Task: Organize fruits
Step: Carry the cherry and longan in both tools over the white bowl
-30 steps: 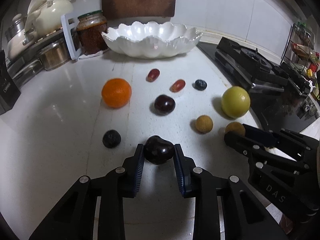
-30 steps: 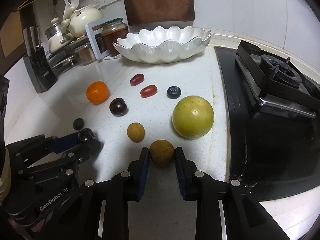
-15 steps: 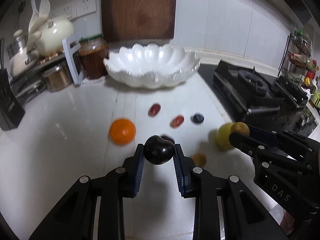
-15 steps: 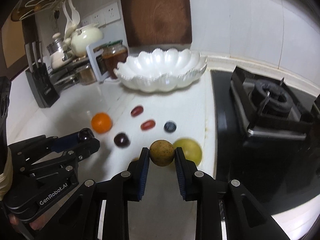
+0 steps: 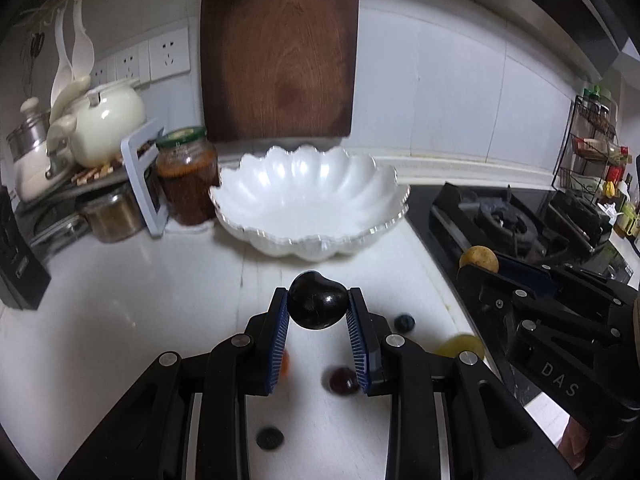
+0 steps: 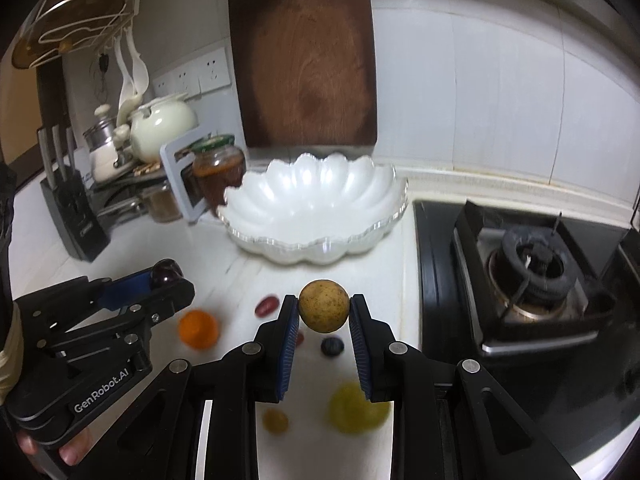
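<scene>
The left gripper [image 5: 318, 312] fingers clamp a dark plum [image 5: 317, 306]; the right gripper [image 6: 324, 312] fingers clamp a tan fruit [image 6: 324, 306], perhaps a longan. Both hang above the bench [image 5: 120, 300], the white bowl [image 6: 316, 208] at twelve o'clock, about equally near.

Each camera rides behind its own gripper, raised above the white stone counter [image 5: 120, 320] and facing twelve o'clock toward the scalloped white bowl [image 5: 308, 208] and dark wooden cutting board [image 6: 304, 64]. Both share these; the left view sits closer, catching its neighbour at three o'clock.
</scene>
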The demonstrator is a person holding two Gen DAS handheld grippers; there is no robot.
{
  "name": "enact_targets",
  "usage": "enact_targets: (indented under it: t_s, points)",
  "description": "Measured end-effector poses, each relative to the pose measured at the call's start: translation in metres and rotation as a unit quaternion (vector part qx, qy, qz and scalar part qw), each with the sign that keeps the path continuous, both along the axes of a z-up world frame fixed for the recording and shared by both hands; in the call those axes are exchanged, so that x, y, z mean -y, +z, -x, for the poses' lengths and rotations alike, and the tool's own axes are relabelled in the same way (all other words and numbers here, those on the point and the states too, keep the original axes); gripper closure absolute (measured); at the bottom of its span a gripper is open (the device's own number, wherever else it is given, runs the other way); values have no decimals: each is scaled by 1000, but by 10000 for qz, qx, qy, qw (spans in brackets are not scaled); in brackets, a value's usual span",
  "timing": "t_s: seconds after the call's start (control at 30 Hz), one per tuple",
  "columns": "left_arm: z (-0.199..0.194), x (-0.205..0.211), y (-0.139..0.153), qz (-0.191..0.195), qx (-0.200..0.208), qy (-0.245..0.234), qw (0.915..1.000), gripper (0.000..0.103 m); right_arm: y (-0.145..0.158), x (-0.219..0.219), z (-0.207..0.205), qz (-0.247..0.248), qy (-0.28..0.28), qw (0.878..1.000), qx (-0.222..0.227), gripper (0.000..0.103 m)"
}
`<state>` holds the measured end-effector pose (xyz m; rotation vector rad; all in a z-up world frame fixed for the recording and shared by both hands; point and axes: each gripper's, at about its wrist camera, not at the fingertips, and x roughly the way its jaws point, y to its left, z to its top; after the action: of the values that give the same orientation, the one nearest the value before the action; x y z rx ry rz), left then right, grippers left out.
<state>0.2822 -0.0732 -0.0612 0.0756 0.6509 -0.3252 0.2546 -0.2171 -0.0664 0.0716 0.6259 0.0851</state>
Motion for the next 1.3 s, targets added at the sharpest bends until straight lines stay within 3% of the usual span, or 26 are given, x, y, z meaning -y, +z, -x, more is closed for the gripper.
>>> enact_targets:
  t_s: [0.47,1.3]
  points:
    - [-44,-12,16,32,96,64,9999,74,22,-14,-43,159,-105,9995,253,76]
    - [-120,17,54,-282,40,607,9977,74,50,14,-140,158,492,9986,118,76]
